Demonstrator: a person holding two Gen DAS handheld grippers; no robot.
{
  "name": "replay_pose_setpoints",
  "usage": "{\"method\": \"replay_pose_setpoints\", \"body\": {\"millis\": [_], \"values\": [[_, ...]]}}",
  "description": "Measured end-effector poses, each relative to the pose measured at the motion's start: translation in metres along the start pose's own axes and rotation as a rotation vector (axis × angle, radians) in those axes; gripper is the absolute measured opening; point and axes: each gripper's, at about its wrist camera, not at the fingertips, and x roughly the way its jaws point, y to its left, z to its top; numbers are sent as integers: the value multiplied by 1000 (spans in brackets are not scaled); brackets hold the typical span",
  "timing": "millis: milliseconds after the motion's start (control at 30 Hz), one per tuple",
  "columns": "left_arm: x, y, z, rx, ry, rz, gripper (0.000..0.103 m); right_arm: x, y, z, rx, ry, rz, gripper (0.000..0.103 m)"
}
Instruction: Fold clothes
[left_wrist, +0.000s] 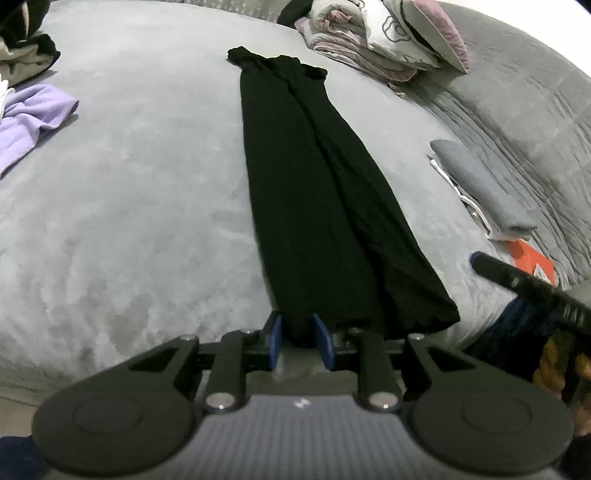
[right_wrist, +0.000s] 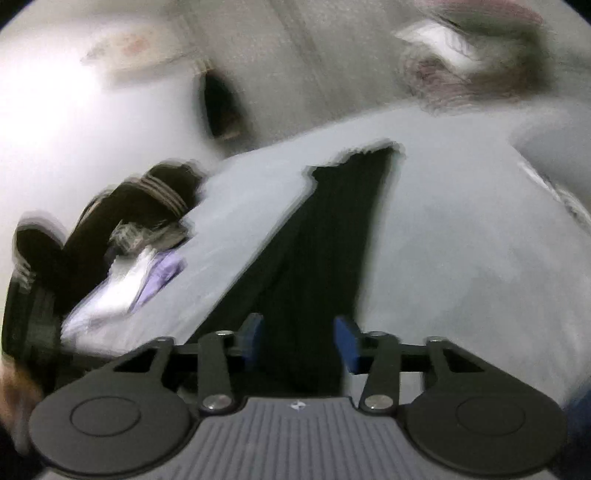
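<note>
A long black garment (left_wrist: 314, 192) lies flat and narrow on the grey bed, running away from me. My left gripper (left_wrist: 298, 338) is at its near hem, left of the middle, with its blue fingers (left_wrist: 274, 334) shut on a bunch of the black cloth. The right gripper's dark body (left_wrist: 517, 284) shows at the right edge, apart from the hem's right corner. In the blurred right wrist view the black garment (right_wrist: 332, 229) runs between the fingers of my right gripper (right_wrist: 300, 341), which stand wide apart and open.
The grey bed cover (left_wrist: 129, 221) spreads wide on the left. A lilac cloth (left_wrist: 33, 114) and dark clothes (left_wrist: 22, 48) lie far left. Folded bedding (left_wrist: 388, 37) sits at the back right, a folded grey item (left_wrist: 480, 188) and an orange piece (left_wrist: 528, 258) at the right.
</note>
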Motion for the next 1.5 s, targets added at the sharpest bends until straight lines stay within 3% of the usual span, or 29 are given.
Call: {"method": "replay_pose_setpoints", "body": {"millis": [67,133,200,233,300,500,567,700,900,967,1033,1167,1267,1367,1400,1433,1500], "values": [[0,0,0,8,5,-11,21,14,23,-6,-103,39,20,32],[2,-5,-1,26,10,-15,29,32,40,-16,-169,92,24,32],[3,-8,-3,54,7,-3,31,52,51,-26,-248,145,-59,32],[3,-9,-3,59,7,-1,31,59,55,-31,-295,167,-86,27],[0,-7,-4,58,3,-5,31,52,59,-30,-287,150,-49,6],[-7,-2,-3,48,-12,-10,31,39,58,-30,-264,145,26,6],[-7,-3,-3,51,-11,-12,31,38,60,-26,-269,133,25,8],[-9,-3,-3,60,-16,-12,36,36,63,-20,-279,109,24,36],[-11,-3,-2,56,-22,-16,36,48,63,-9,-267,123,39,36],[-11,-4,-2,60,-22,-16,36,61,60,-3,-245,137,30,32],[-10,-5,-3,65,-22,-14,36,72,56,5,-207,154,55,18],[-11,-2,-2,49,-21,-9,40,93,56,11,-187,202,95,18],[-12,2,-2,34,-22,-8,41,106,51,3,-144,271,55,19],[-13,3,-2,29,-20,-18,43,105,49,0,-120,267,56,20],[-13,3,-1,31,-21,-19,43,104,49,1,-116,261,59,16],[-13,3,-1,31,-23,-17,44,102,48,1,-111,254,61,4],[-13,4,0,25,-26,-12,44,97,48,2,-101,227,61,4]]}}
